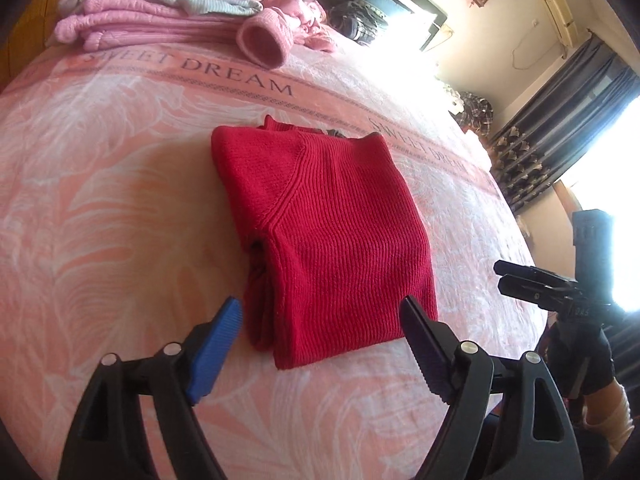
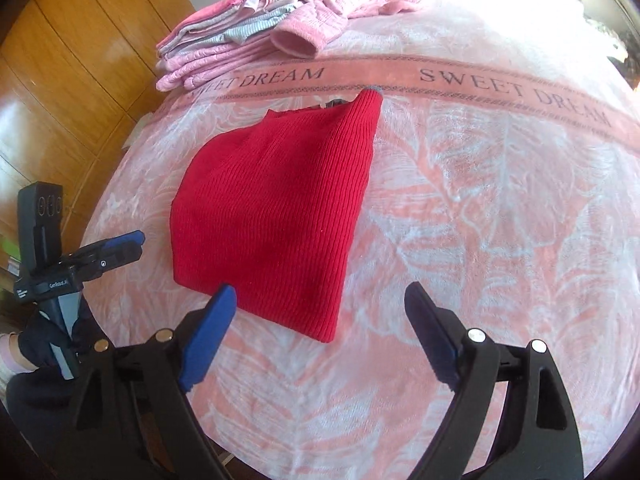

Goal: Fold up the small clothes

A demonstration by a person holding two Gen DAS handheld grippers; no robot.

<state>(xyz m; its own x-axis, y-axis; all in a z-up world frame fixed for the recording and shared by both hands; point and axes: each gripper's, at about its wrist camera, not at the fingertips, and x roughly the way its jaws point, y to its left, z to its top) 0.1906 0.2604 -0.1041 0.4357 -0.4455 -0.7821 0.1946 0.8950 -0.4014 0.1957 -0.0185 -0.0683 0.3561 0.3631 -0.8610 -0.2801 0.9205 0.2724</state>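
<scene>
A red knitted sweater [image 1: 320, 232] is found folded into a compact rectangle and laid flat near the middle of a pink leaf-patterned blanket [image 1: 100, 200] printed with "SWEET DREAM". The left gripper [image 1: 320, 344] is held just short of the sweater's near edge, its jaws spread wide and nothing held between them. The right gripper [image 2: 320, 328] is likewise spread apart and empty, positioned at the near corner of the garment; its blue finger [image 2: 208, 340] is seen just in front of the hem, contact not confirmed. A stack of folded pink and grey clothes [image 1: 160, 12] is noted at the far side of the blanket, well apart from the sweater. A gloved hand [image 2: 44, 344] is seen gripping the left tool's handle.
</scene>
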